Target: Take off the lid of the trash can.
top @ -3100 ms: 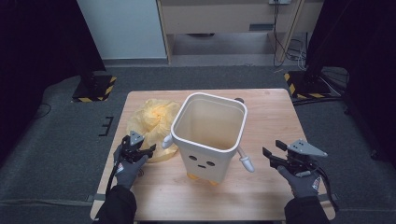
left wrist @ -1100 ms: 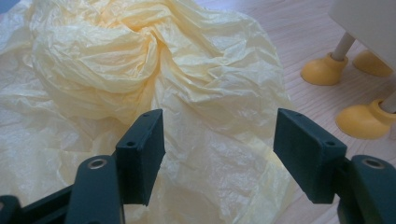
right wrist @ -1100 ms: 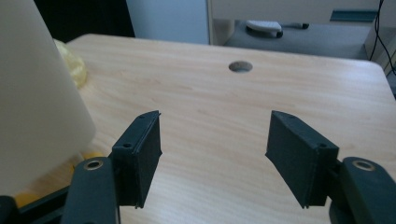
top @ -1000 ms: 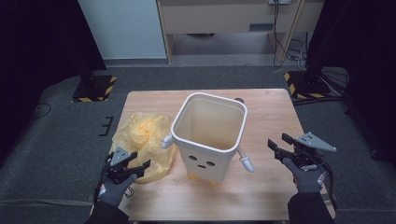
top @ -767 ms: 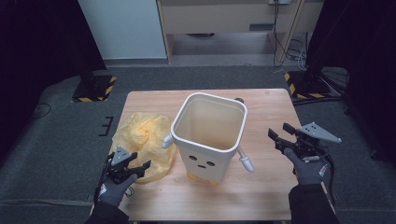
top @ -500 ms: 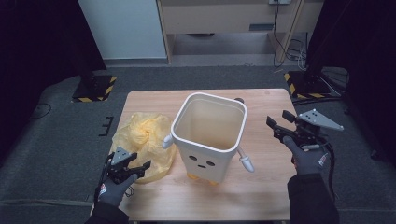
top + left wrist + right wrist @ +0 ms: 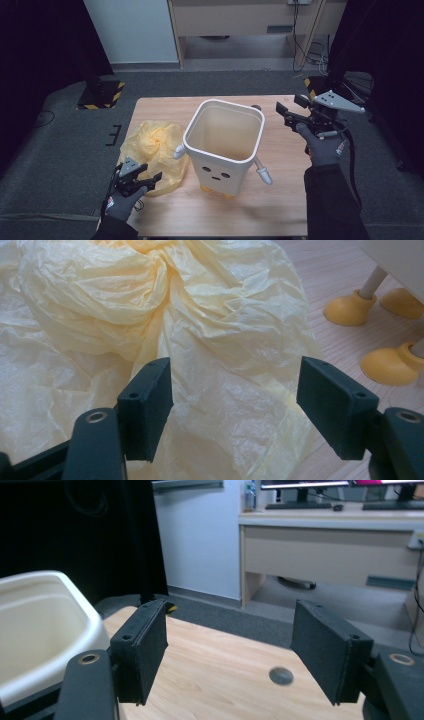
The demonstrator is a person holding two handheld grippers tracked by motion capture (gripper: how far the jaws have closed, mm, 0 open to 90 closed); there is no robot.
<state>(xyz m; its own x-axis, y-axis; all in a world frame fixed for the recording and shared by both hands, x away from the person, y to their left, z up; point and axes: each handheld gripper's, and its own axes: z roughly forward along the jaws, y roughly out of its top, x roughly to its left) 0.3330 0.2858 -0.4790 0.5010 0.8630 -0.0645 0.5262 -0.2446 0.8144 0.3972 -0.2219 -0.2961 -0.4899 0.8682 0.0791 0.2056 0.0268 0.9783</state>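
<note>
A white bin (image 7: 225,145) with a small face, stub arms and yellow feet (image 7: 350,310) stands mid-table. A crumpled yellow plastic bag (image 7: 152,150) lies to its left. My left gripper (image 7: 142,179) rests low at the bag's near edge. In the left gripper view it (image 7: 235,395) is open, and the bag (image 7: 200,340) spreads under and between the jaws without being pinched. My right gripper (image 7: 290,106) hangs raised to the right of the bin's rim (image 7: 45,610). It (image 7: 230,640) is open, its jaws have just been opening, and nothing is between them.
The wooden table (image 7: 280,200) has a dark round hole (image 7: 256,107) behind the bin. Beyond its far edge are grey floor, a desk (image 7: 325,545) and two black-and-yellow striped stand bases (image 7: 102,95). Bare wood lies in front of the bin and to its right.
My right gripper has risen and moved away from the near edge, toward the bin's far right corner. The left gripper, earlier beside the bin, now holds still at the bag's near edge.
</note>
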